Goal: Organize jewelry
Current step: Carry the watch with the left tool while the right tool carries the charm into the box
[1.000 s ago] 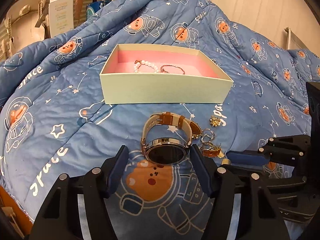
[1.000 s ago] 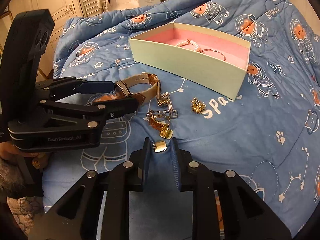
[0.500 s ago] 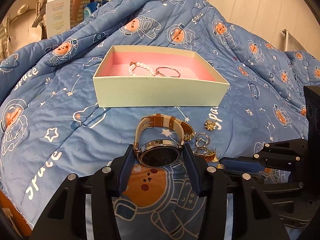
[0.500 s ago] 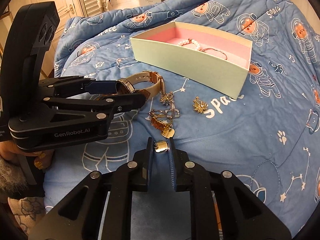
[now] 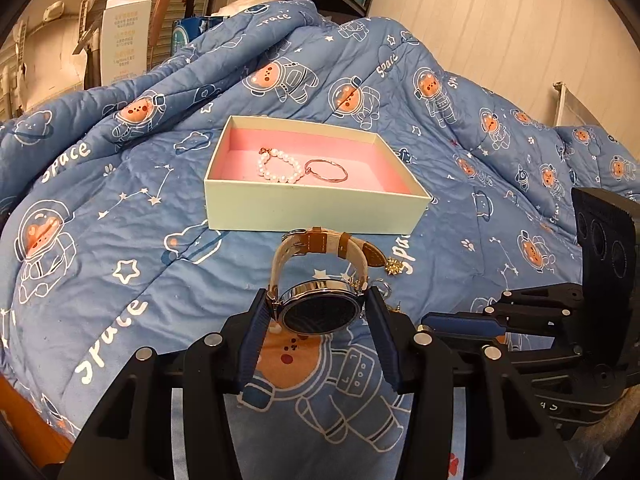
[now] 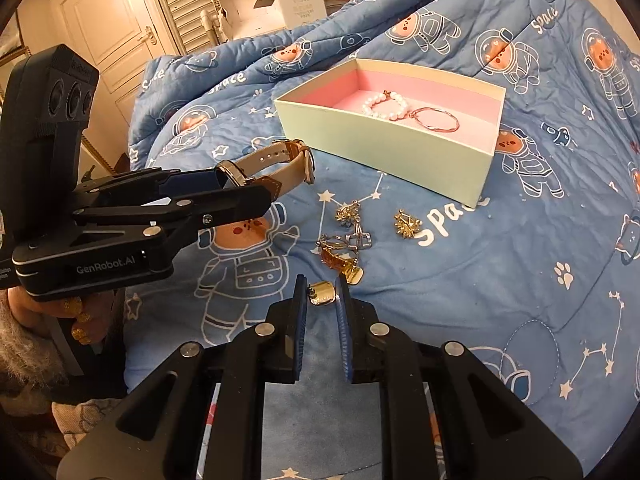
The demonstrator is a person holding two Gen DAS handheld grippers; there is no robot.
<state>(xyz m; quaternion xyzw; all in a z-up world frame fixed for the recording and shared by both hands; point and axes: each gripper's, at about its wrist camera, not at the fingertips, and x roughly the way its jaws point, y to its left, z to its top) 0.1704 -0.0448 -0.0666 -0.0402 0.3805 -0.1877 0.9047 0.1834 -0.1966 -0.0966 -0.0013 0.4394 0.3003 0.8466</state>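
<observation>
My left gripper (image 5: pixel 318 310) is shut on a watch (image 5: pixel 318 308) with a cream and brown strap and holds it above the blue quilt, short of the box; the watch shows in the right wrist view (image 6: pixel 276 166) too. The pale green box (image 5: pixel 316 210) with a pink lining holds a pearl bracelet (image 5: pixel 280 168) and a thin rose bangle (image 5: pixel 326 170). My right gripper (image 6: pixel 322 294) is shut on a small gold earring (image 6: pixel 322 294), low over the quilt. Loose gold pieces (image 6: pixel 344 240) and a star-shaped earring (image 6: pixel 406 224) lie ahead of it.
The blue space-print quilt (image 5: pixel 120 240) covers the bed and rises in folds behind the box. A white carton (image 5: pixel 124 40) and shelves stand beyond the bed. A door (image 6: pixel 116 36) is at the far left in the right wrist view.
My left gripper closed on the watch and lifted it off the quilt. My right gripper closed on the small gold earring.
</observation>
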